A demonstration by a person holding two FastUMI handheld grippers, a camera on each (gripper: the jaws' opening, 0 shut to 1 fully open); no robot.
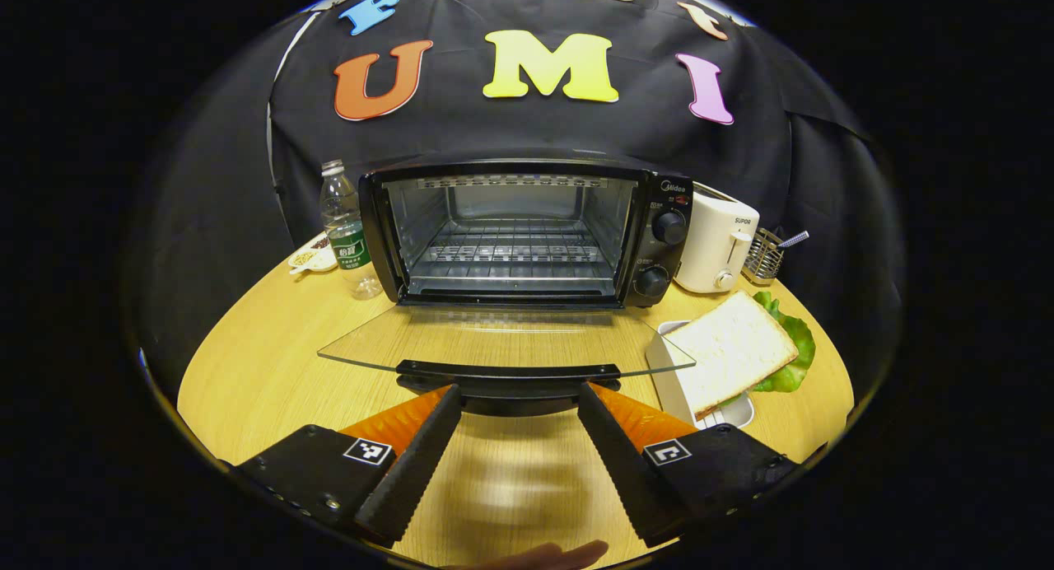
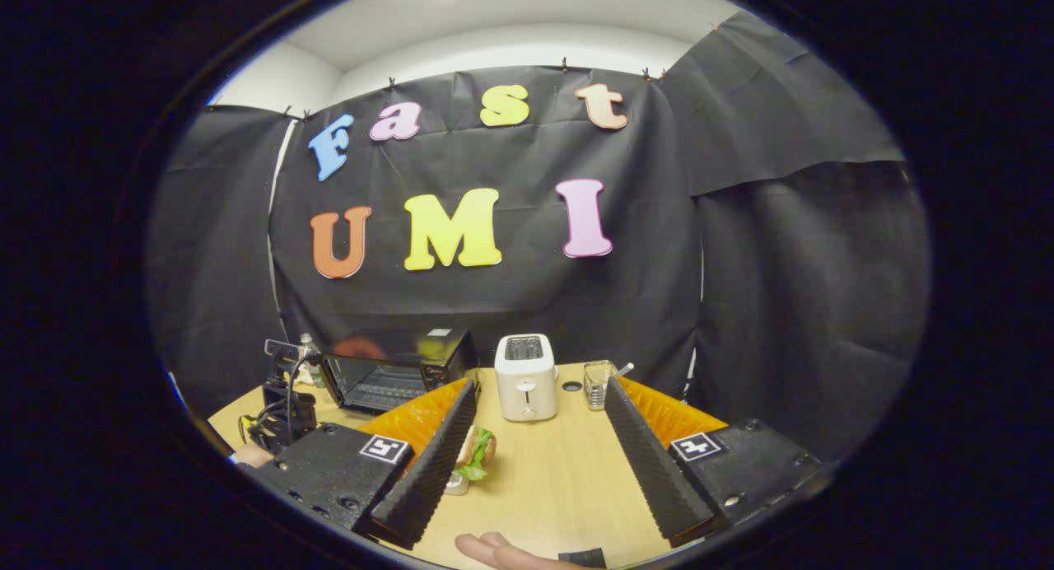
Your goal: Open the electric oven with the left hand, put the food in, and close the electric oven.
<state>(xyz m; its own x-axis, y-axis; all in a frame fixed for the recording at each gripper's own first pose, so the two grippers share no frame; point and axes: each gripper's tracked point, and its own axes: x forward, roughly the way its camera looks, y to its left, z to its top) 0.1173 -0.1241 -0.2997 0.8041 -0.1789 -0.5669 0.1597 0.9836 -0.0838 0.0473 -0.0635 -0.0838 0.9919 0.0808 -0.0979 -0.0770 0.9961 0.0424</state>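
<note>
Fingertip of the person's hand (image 1: pixel 550 555) shows at the bottom edge of the left gripper view, just behind the left gripper (image 1: pixel 517 399). Jaws spread wide, holding nothing; the tips sit just short of the black handle (image 1: pixel 508 371) on the front edge of the oven's glass door (image 1: pixel 494 339). Cannot tell whether they touch it. Door is folded down flat, jutting out over the wooden table (image 1: pixel 263 364). Electric oven (image 1: pixel 527 232) cavity stands open, wire rack bare. Bare tabletop lies between the fingers and to the door's left.

Right of the door: a sandwich (image 1: pixel 733 352), bread over lettuce, on a white dish (image 1: pixel 671 380) whose corner lies just beside the door's right edge. Behind it, a white toaster (image 1: pixel 715 239) next to the oven's knob side, then a wire holder (image 1: pixel 764 257). A water bottle (image 1: pixel 347 232) stands at the oven's left wall.

Right gripper (image 2: pixel 539 434), in its own view, is also wide open and empty, held above open table with the sandwich (image 2: pixel 476 453) beside its left finger.
</note>
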